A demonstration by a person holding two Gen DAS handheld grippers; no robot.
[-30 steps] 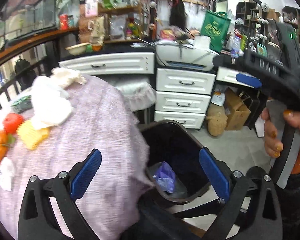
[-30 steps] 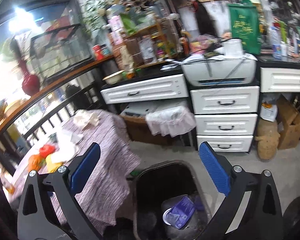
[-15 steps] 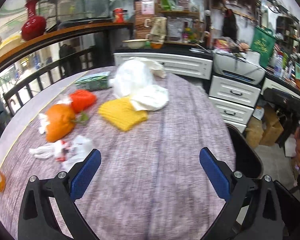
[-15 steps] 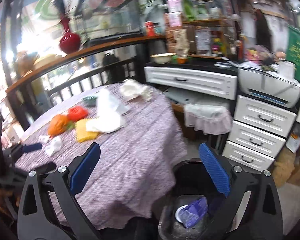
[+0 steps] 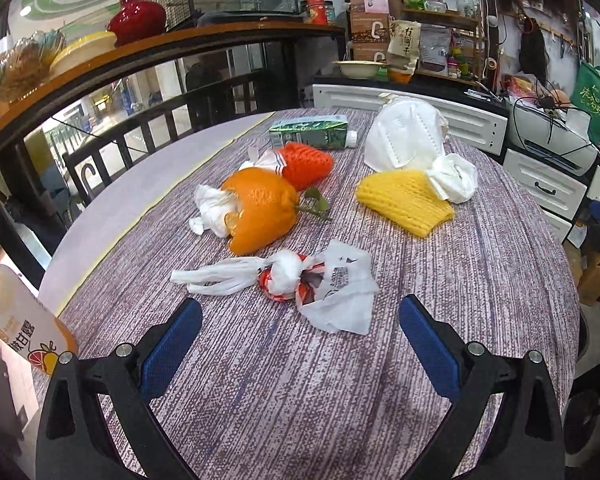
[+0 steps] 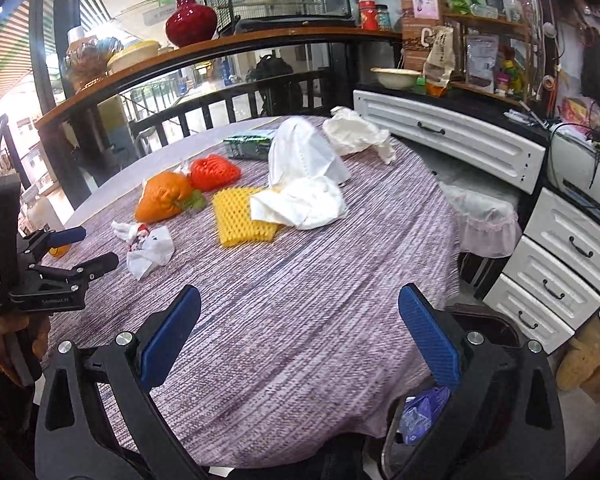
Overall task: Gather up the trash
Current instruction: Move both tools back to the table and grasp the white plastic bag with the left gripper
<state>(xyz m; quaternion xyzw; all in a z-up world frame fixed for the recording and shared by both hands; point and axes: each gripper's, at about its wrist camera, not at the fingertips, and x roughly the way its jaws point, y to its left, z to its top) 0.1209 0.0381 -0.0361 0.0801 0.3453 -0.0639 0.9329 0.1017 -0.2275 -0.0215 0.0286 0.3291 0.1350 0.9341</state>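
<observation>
Change: both views swung from the bin (image 6: 495,332) to the worktop (image 5: 479,280).
Left gripper (image 5: 300,344): released, facing the knotted bag (image 5: 319,284).
Right gripper (image 6: 300,340): released, empty.
Meaning: next pickup starting.

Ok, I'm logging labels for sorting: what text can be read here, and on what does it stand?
"桂圆干": paper pouch on the shelf.
"C": brown box, printed twice.
"甘露", partly cut off: orange bottle.
Too small or blurred to read: green carton, print on the plastic bag, characters on the green bag.
</observation>
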